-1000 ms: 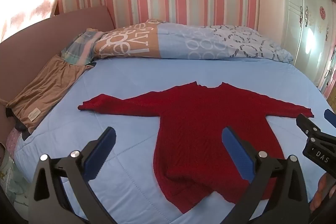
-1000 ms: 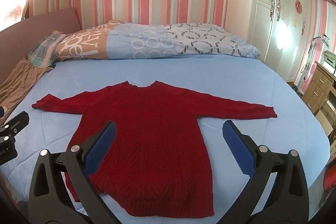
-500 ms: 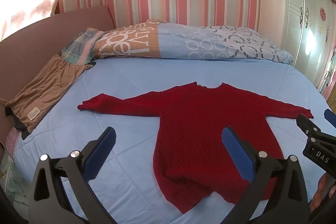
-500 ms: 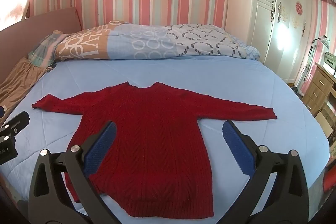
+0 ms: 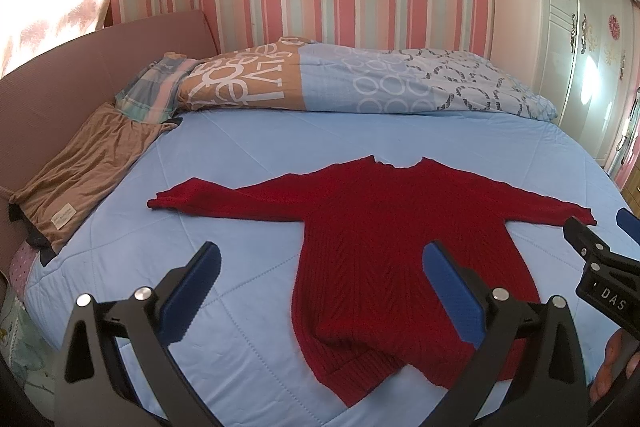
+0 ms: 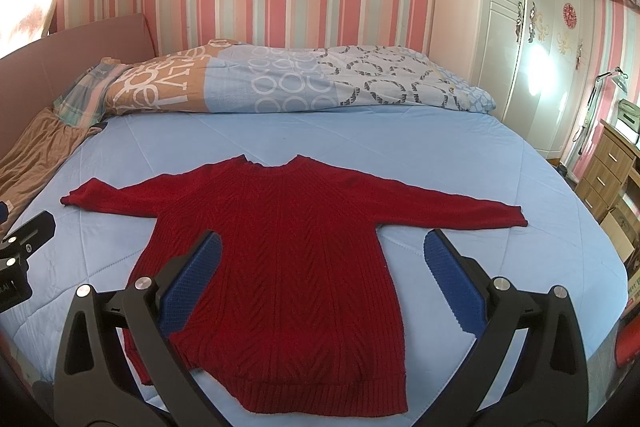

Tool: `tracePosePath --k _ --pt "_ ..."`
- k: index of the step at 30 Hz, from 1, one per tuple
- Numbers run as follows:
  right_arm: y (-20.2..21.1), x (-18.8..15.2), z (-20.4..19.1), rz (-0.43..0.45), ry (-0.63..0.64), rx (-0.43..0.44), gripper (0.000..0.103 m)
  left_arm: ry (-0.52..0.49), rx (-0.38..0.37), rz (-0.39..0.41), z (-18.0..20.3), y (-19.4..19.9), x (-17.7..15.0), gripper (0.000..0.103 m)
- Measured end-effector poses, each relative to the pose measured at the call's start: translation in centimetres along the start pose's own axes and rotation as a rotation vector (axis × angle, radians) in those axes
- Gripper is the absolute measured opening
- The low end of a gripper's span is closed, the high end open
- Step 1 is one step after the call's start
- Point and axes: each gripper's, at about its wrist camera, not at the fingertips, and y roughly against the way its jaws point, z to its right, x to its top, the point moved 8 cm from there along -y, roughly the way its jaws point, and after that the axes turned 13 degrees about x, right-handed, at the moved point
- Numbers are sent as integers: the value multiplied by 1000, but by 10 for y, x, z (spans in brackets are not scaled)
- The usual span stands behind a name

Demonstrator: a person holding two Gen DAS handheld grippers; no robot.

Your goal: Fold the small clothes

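Across the bed [image 6: 400,147], with its pale blue quilted cover, we see a red knitted sweater [image 6: 288,239] laid flat, face up, both sleeves stretched out sideways and the neck toward the folded duvet [image 6: 280,83] at the far end. A brown garment [image 5: 80,171] lies well apart at the left edge of the bed. We judge the sweater soft and limp, a thick cable knit with some weight, likely to sag and stretch if lifted by one point; it should cling to the cover rather than slide. The cuffs look like the best places to take hold, or the shoulder seams, pinching a full thickness of knit. The hem near us is slightly rumpled in the left view.

Our left gripper [image 5: 320,291] hangs above the lower left of the sweater, its blue pads spread wide and holding nothing. Our right gripper [image 6: 322,279] hovers over the lower body, likewise spread and empty.

Against the frames a second ago, almost nothing differs: the sweater lies the same, and both grippers remain wide apart in nearly the same places
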Motion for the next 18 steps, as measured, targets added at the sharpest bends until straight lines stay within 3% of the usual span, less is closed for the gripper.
tracePosePath --k 18 --pt "-2 0 0 1 1 -2 100 0 -3 2 2 1 2 101"
